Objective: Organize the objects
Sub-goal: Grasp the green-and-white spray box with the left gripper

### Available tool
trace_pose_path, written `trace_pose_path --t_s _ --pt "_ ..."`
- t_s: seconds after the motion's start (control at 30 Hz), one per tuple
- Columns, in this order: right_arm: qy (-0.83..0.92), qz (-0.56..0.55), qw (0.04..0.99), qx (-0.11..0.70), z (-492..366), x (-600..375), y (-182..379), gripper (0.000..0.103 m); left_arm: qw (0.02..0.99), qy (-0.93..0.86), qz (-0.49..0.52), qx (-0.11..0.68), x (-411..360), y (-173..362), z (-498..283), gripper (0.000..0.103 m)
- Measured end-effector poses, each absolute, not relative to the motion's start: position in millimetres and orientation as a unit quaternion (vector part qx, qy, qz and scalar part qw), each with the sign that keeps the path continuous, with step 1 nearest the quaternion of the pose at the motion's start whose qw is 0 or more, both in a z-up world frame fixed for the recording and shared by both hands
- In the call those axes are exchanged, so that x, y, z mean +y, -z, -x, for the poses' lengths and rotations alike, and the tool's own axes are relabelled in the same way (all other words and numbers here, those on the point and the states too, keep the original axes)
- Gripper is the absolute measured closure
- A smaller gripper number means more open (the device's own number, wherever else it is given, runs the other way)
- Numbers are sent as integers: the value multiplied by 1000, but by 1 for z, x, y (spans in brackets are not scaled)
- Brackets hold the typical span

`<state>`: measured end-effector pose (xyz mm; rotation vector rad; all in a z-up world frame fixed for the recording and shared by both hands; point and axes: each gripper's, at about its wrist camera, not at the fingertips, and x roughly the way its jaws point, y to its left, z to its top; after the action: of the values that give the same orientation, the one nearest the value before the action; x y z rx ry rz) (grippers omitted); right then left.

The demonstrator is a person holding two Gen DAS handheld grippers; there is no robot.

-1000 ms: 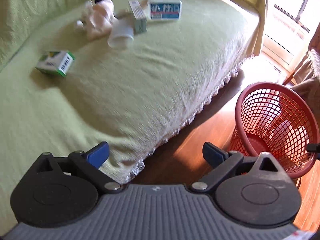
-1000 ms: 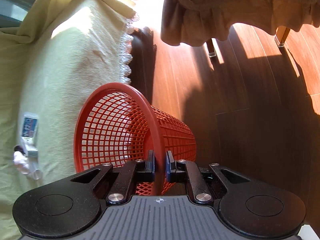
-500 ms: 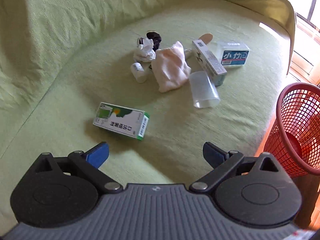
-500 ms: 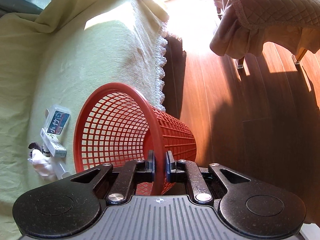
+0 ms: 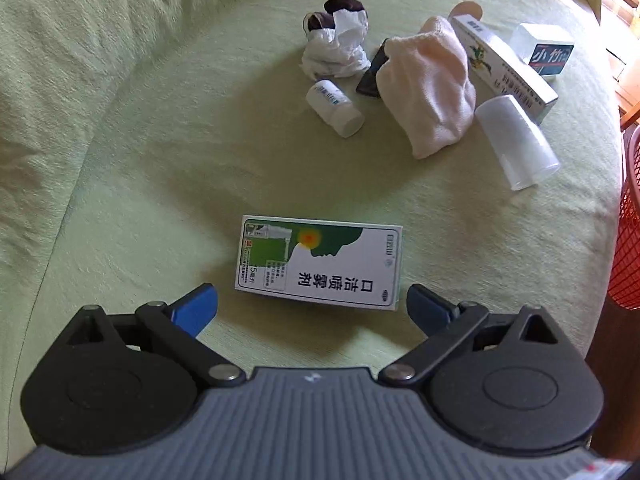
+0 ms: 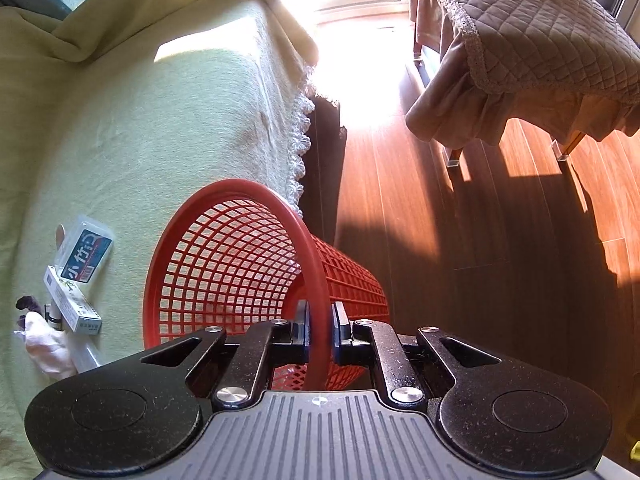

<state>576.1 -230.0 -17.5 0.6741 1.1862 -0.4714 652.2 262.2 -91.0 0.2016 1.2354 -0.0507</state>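
Observation:
My left gripper (image 5: 312,306) stands open just above the green sofa cover, its blue pads either side of a green and white carton (image 5: 320,266) lying flat, not touching it. Farther off lie a white pill bottle (image 5: 334,108), crumpled tissue (image 5: 338,50), a pale pink cloth (image 5: 430,86), a clear plastic cup (image 5: 516,140), a long white carton (image 5: 504,66) and a blue and white box (image 5: 546,54). My right gripper (image 6: 319,326) is shut on the rim of the red mesh basket (image 6: 224,272), which hangs tilted beside the sofa edge.
The sofa (image 6: 160,128) has a lace-fringed cover. Wooden floor (image 6: 480,260) spreads to the right. A brown quilted seat (image 6: 540,40) on legs stands at the far right. The basket's red side (image 5: 628,240) shows at the right edge of the left wrist view.
My left gripper swept from the sofa edge in over the seat and down toward the green and white carton. The right gripper, still holding the basket, drew it along the sofa toward the objects.

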Motion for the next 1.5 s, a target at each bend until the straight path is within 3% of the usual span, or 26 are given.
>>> trace_pose_path --t_s 0.53,0.63,0.7,0.8,0.83,0.87,0.9,1.07,1.2,1.5 --pt "228 -297 747 549 -583 -227 16 96 796 113 -91 588 272 126 -686 1" --pt "220 -277 753 555 -587 -222 14 96 801 121 -90 579 270 121 -688 10" --pt "216 -259 757 559 -589 -216 12 96 807 127 -98 569 264 114 -688 26" --pt "212 -234 762 565 -592 -207 12 96 808 121 -112 565 253 109 -690 34" --pt "210 -230 763 566 -592 -206 12 96 806 115 -112 570 251 110 -691 32" --pt "209 -231 763 566 -592 -205 12 96 802 104 -113 577 250 112 -692 20" --pt "208 -234 763 566 -592 -206 12 96 794 100 -105 591 252 115 -693 14" --pt "200 -240 761 569 -590 -212 15 96 793 108 -123 586 259 112 -684 9" --pt "195 -251 757 571 -589 -217 16 96 776 179 -209 568 253 106 -667 4" --pt "188 -246 758 573 -591 -215 14 96 719 264 -425 483 234 132 -647 4"
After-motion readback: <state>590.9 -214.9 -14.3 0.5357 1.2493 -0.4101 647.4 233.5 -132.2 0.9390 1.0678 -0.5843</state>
